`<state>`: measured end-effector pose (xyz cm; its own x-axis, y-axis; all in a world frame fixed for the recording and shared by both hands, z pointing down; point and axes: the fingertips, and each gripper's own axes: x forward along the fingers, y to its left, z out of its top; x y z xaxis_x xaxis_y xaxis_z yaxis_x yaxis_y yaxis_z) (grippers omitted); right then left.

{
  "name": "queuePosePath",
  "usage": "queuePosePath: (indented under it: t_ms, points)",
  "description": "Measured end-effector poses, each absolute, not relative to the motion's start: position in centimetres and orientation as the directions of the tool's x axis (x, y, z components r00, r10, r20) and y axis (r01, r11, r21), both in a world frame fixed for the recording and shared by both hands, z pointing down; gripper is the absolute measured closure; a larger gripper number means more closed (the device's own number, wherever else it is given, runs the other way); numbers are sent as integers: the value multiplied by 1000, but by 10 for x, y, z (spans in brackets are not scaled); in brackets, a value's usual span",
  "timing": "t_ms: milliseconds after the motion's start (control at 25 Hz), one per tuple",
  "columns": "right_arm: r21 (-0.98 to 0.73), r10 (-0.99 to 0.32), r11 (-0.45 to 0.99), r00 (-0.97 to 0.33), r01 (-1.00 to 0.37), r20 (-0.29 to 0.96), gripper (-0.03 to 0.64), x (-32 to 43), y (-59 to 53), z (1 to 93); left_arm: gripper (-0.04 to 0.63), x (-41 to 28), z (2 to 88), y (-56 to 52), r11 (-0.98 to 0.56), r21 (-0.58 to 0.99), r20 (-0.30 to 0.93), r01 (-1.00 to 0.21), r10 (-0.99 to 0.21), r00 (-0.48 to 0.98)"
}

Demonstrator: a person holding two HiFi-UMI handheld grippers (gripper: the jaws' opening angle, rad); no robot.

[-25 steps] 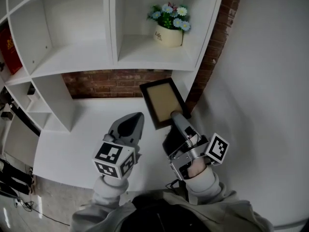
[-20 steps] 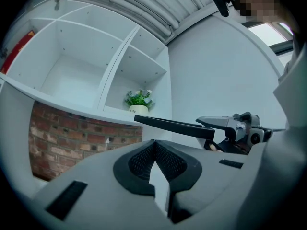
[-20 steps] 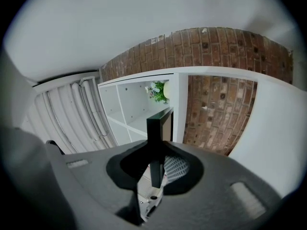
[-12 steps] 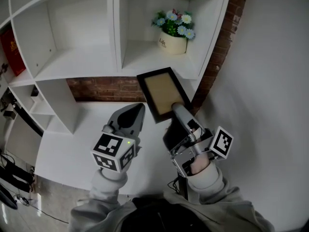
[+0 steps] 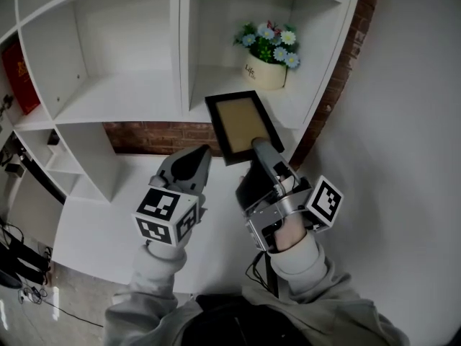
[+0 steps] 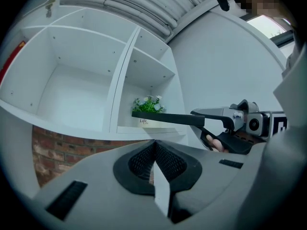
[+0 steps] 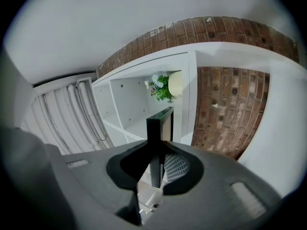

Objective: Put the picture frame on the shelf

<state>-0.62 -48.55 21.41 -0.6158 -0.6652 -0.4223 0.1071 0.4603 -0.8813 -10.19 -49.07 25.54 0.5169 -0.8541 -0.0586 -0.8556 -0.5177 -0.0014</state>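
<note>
The right gripper (image 5: 261,148), near the centre of the head view, pinches the near edge of the picture frame (image 5: 240,123) between its two fingers. In the right gripper view the dark edge of the frame stands between the pads. The frame is held in the air with its tan face turned up. It lies in front of the right compartment of the white shelf (image 5: 122,96), just below the flower pot (image 5: 266,73) that stands in that compartment. In the left gripper view the frame shows edge-on and nearly level, at the height of the pot. The left gripper (image 5: 193,158), to the left of centre, has its fingers pressed together with nothing between them, and it is apart from the frame. A strip of brick wall (image 5: 155,132) shows under the shelf.
</note>
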Motion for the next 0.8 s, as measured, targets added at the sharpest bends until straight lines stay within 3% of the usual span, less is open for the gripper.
queuePosePath:
  t_ms: [800]
  points:
    - [-944,-785,329,-546,35,-294,554,-39,-531,222,591,-131,251,-517,-485,-7,-39,-874,-873,485]
